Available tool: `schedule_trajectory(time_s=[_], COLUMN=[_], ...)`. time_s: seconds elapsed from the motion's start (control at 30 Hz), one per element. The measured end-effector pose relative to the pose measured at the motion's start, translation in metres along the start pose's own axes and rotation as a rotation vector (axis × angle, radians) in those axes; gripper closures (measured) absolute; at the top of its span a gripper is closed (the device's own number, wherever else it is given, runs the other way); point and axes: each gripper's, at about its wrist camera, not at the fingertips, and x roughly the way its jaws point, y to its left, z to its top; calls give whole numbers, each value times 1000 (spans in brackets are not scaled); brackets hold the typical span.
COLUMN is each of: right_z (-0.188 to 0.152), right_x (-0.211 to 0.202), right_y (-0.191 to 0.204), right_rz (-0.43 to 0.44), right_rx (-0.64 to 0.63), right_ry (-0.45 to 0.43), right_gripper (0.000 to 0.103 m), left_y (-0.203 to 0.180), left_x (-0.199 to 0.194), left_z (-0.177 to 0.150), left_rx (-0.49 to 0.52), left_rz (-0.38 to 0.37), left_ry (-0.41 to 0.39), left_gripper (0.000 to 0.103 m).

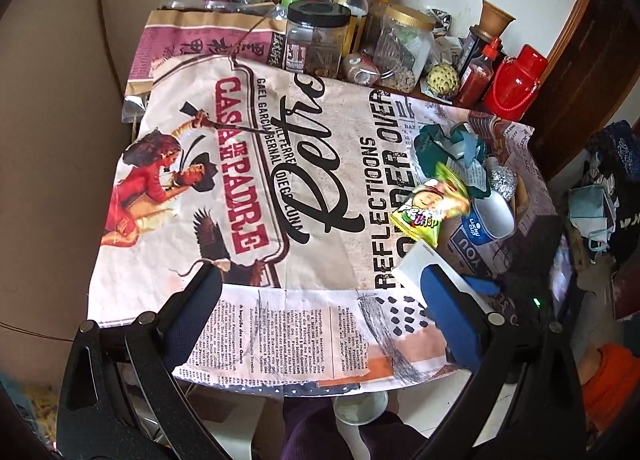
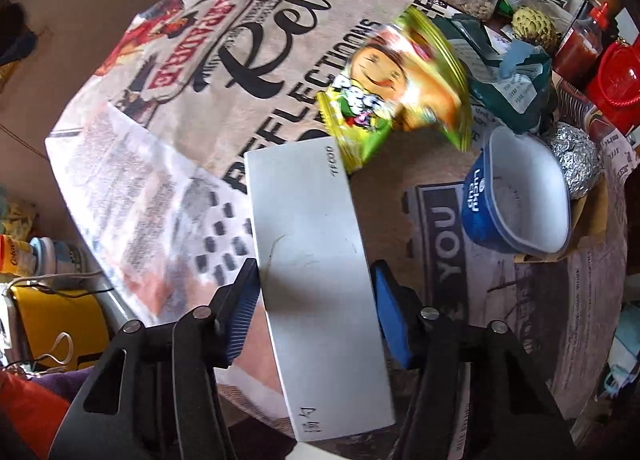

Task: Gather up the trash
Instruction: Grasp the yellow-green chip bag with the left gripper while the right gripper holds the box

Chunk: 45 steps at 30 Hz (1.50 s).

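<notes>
Right gripper (image 2: 316,304) clamps white box (image 2: 316,284) between blue pads — box long axis runs along fingers, far end touching yellow-green snack wrapper (image 2: 400,88) at upper centre of right wrist view. Wrapper blurred, tilted, just beyond box tip. Blue cup (image 2: 516,196), foil ball (image 2: 574,164) right of it. Left gripper (image 1: 320,312) spread wide, holding nothing, over printed tablecloth (image 1: 240,180) — farther from trash. Right nearer.

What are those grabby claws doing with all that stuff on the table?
The right gripper is clamped on a flat white box and is pushing its far end against a yellow-green snack wrapper, which looks blurred. Just past it lie a blue-and-white cup, a foil ball and crumpled teal paper. The left gripper hangs open over the printed tablecloth, holding nothing.
</notes>
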Motion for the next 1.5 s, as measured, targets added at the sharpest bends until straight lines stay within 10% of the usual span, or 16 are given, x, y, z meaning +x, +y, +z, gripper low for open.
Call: schedule_trajectory(time_s=[0.57, 0.7, 1.03, 1.17, 1.5], right_z=[-51, -75, -110, -120, -135], right_x=[-135, -155, -178, -182, -197], right_y=[-69, -86, -102, -107, -114], right_rz=[-143, -224, -318, -317, -282], right_rx=[458, 575, 697, 713, 636], right_ry=[-296, -329, -354, -369, -441], right_gripper=[53, 53, 53, 53, 53], left_y=[-72, -83, -81, -82, -74], left_x=[87, 130, 169, 172, 116], left_z=[37, 40, 39, 40, 17], left_rx=[139, 83, -72, -61, -73], left_rz=[-188, -185, -271, -209, -134], left_ry=[149, 223, 297, 285, 199], left_gripper=[2, 31, 63, 101, 103])
